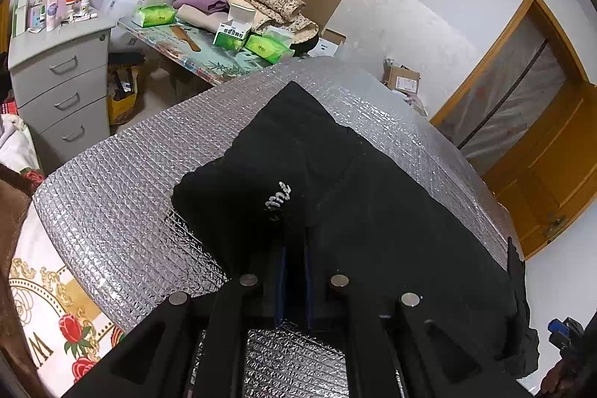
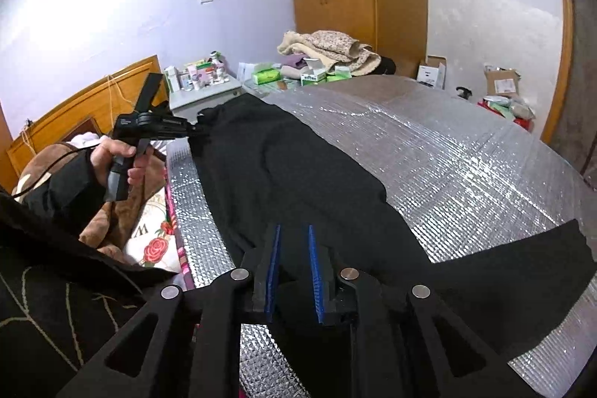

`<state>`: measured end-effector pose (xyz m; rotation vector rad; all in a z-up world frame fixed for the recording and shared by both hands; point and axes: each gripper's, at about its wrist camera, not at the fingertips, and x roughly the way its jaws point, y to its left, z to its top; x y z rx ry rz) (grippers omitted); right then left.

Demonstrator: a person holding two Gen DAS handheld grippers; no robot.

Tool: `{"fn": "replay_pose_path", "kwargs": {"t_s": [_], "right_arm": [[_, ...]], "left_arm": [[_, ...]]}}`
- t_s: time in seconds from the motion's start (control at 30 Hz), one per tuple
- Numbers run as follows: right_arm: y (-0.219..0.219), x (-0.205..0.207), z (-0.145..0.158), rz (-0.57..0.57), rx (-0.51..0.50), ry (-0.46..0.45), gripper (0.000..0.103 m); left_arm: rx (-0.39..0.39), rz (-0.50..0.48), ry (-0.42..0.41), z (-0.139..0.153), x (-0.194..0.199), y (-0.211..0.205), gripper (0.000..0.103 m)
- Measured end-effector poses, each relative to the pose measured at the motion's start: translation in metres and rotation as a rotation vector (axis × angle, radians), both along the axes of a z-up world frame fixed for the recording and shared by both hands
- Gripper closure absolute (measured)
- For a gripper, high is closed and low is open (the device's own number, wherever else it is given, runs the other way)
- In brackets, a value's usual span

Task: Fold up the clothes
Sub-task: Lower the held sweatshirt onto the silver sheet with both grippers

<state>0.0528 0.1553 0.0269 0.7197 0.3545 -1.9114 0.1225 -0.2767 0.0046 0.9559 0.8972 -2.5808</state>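
Observation:
A black garment (image 1: 335, 174) with small white lettering (image 1: 280, 196) lies spread lengthwise on a silver foil mat (image 1: 130, 193). My left gripper (image 1: 294, 248) is shut on its near edge, with black cloth pinched between the blue pads. In the right wrist view the same garment (image 2: 298, 166) runs from my right gripper (image 2: 293, 228) away to the left gripper (image 2: 197, 131), which holds the far end slightly raised. The right gripper's blue pads stand narrowly apart with cloth filling the gap between them. A sleeve-like flap (image 2: 522, 263) lies out to the right.
A hand (image 2: 115, 155) holds the left gripper over a bed with a floral quilt (image 1: 56, 304). Beyond the mat (image 2: 447, 155) are a grey drawer cabinet (image 1: 63, 81), a cluttered side table (image 1: 209, 62) with tissue packs and folded blankets, cardboard boxes (image 1: 401, 79) and a wooden door (image 1: 541, 155).

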Motion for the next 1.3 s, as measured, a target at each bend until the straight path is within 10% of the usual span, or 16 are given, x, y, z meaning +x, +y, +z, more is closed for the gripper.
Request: {"fn": "replay_pose_path", "kwargs": {"t_s": [0.27,0.47,0.93,1.07,1.3], "right_arm": [[-0.028,-0.006,-0.024,0.059,0.039,-0.046,0.081],[-0.053,-0.005,-0.041,0.138,0.088,-0.066,0.080],[-0.080,0.009,-0.068,0.234,0.223,-0.041,0.077],[-0.077,0.012,-0.060,0.241,0.196,-0.042,0.097],[-0.070,0.022,-0.045,0.270,0.149,-0.027,0.099]], "left_arm": [[-0.066,-0.035,0.143,0.038,0.022,0.005,0.096],[-0.016,-0.010,0.024,-0.007,0.019,-0.010,0.096],[-0.016,-0.001,0.050,-0.009,0.019,-0.009,0.095],[-0.019,0.005,0.037,-0.005,0.018,-0.008,0.096],[-0.133,-0.021,0.149,0.033,0.027,0.003,0.096]]}}
